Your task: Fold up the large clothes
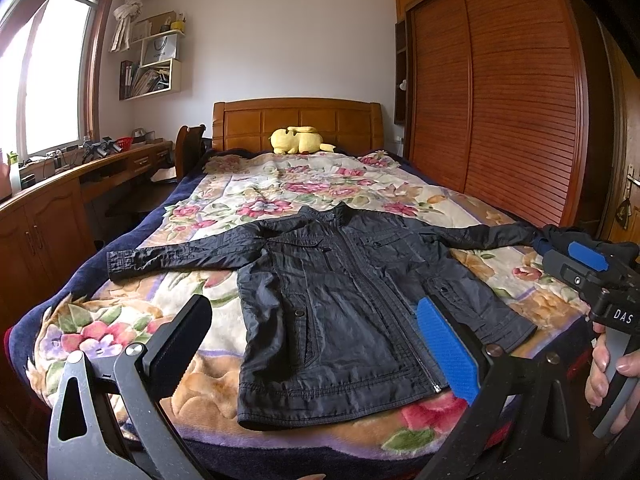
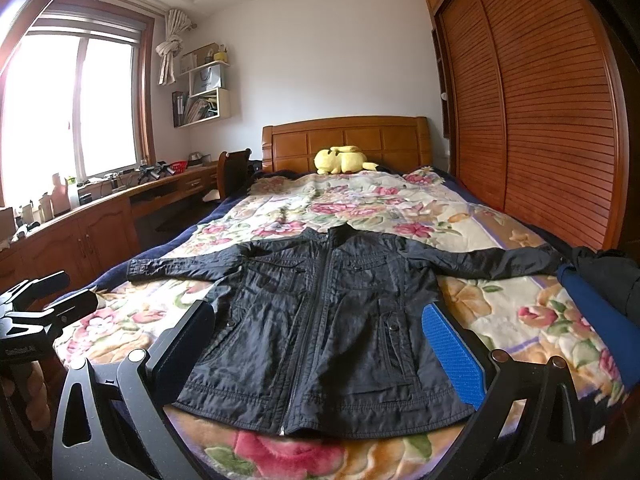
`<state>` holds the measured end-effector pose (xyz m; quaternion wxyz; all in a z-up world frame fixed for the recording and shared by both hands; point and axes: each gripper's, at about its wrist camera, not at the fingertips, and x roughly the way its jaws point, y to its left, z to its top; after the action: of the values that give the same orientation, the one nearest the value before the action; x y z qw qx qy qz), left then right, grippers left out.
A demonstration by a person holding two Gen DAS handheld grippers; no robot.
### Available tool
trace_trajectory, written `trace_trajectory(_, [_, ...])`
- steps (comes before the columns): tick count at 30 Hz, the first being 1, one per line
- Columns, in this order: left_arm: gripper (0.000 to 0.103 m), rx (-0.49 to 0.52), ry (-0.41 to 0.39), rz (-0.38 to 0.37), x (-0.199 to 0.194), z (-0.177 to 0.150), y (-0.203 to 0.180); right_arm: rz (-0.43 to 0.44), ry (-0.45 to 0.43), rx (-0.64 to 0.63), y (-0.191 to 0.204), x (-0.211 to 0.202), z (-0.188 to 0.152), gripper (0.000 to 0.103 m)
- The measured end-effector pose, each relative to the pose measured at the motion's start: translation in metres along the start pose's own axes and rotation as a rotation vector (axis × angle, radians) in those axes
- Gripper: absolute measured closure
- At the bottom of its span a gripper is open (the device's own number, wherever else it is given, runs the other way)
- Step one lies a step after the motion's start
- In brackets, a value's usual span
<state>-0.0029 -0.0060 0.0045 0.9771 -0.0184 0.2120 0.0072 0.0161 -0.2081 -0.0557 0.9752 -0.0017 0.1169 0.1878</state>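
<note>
**Both grippers wide open above a jacket laid flat on the bed**

Left gripper (image 1: 316,324): jaws spread apart, nothing between them; black pad at lower left of its view, blue pad at lower right. It hangs over the near hem, not touching the cloth as far as I can tell.

Right gripper (image 2: 320,328): jaws likewise released and empty, framing the lower half of the garment. In the left wrist view a hand (image 1: 612,372) at the right edge holds its handle.

Black jacket (image 1: 340,292): centre of both frames, front up, zipped, collar toward the top of the frame, hem nearest the cameras. Both sleeves stretched out sideways; the right-hand sleeve runs to the bed's edge.

Floral blanket (image 1: 280,192) lies under it, covering the bed (image 2: 344,140). Yellow plush toy (image 1: 298,140) at the headboard, upper centre. Slatted wardrobe (image 2: 540,120) fills the right side; window (image 2: 68,112) and wooden tabletop (image 1: 80,168) at left.
</note>
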Motion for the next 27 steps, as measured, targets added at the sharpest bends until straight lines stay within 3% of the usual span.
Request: trace_trajectory(27, [0.000,-0.002,0.009,0.021,-0.002,0.016,-0.003,0.016,0.006,-0.006,0.004,0.004,-0.002,0.000])
